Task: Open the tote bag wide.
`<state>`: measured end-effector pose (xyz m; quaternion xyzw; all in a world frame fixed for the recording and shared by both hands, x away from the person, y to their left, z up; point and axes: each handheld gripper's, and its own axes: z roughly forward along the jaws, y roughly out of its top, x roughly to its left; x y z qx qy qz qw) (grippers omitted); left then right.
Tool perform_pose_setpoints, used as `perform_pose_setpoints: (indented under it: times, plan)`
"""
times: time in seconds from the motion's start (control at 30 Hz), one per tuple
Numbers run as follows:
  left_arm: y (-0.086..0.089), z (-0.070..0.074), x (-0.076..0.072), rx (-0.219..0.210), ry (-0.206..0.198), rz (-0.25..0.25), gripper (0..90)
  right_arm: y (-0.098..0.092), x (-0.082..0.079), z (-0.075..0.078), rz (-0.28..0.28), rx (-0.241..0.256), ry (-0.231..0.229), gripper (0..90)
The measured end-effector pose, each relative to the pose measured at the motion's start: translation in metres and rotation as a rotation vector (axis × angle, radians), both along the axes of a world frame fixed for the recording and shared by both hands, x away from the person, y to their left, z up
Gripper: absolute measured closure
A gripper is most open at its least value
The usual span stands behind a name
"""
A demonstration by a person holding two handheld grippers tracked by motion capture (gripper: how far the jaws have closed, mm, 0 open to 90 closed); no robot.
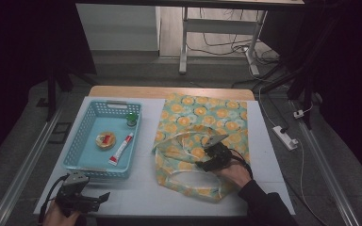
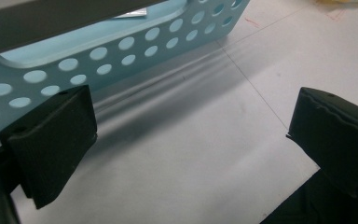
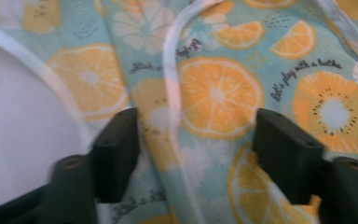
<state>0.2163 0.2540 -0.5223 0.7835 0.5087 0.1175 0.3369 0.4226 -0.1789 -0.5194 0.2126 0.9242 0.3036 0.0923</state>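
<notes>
High view: cloth bag (image 1: pixel 202 122), citrus print, centre-right of frame; soft, light, limp. Best hold: white handle strap (image 3: pixel 170 93). Right gripper (image 1: pixel 212 153) open astride it; left gripper (image 1: pixel 92 197) open, lower left.

The white surface (image 1: pixel 136 188) has a wooden far edge and stands on a grey floor (image 1: pixel 136 70). Beyond it rises a white table leg (image 1: pixel 184 42) with dark cables (image 1: pixel 226 47) lying around it. A white power strip (image 1: pixel 285 137) lies at the right; the room's sides are dark
</notes>
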Motion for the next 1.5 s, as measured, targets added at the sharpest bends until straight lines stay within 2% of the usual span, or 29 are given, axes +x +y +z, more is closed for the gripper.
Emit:
perform_pose_setpoints:
  times: [0.03, 0.07, 0.1, 0.2, 0.37, 0.57, 0.6, 0.67, 0.7, 0.8, 1.2, 1.5]
  plan:
    - [0.0, 0.0, 0.0, -0.001, 0.0, 0.0, 0.9, 0.001, -0.002, 0.002, 0.022, -0.003, 0.002, 53.6]
    - [0.0, 0.0, 0.0, -0.001, 0.0, 0.0, 0.9, 0.001, -0.002, 0.002, 0.022, -0.003, 0.002, 53.6]
    - [0.0, 0.0, 0.0, 0.0, 0.0, 0.0, 0.9, 0.002, -0.003, 0.002, 0.028, -0.005, 0.005, 57.7]
    - [0.0, 0.0, 0.0, 0.002, -0.001, -0.002, 0.9, 0.002, -0.004, 0.003, 0.035, -0.004, 0.008, 74.7]
    - [0.0, 0.0, 0.0, 0.002, -0.001, -0.002, 1.0, 0.003, -0.005, 0.004, 0.042, -0.014, 0.002, 87.5]
    - [0.0, 0.0, 0.0, 0.001, 0.0, -0.002, 1.0, 0.001, 0.0, 0.006, 0.038, 0.005, 0.05, 89.8]
    - [0.0, 0.0, 0.0, 0.0, 0.0, -0.002, 1.0, 0.0, 0.0, 0.009, 0.034, 0.026, 0.048, 89.8]
    - [0.0, 0.0, 0.0, 0.0, 0.0, -0.002, 1.0, -0.001, 0.0, 0.012, 0.03, 0.037, 0.043, 89.8]
    - [0.0, 0.0, 0.0, 0.0, 0.0, -0.002, 1.0, -0.003, 0.0, 0.016, 0.026, 0.063, 0.026, 89.8]
    - [0.0, 0.0, 0.001, 0.0, 0.001, -0.002, 1.0, -0.005, 0.002, 0.021, 0.024, 0.089, 0.034, 89.9]
    - [0.0, 0.0, 0.001, -0.002, 0.003, -0.002, 1.0, -0.006, 0.008, 0.035, 0.008, 0.137, 0.062, 90.0]
    - [0.001, 0.0, 0.001, -0.008, 0.005, 0.003, 1.0, -0.007, 0.011, 0.051, -0.01, 0.16, 0.029, 90.0]
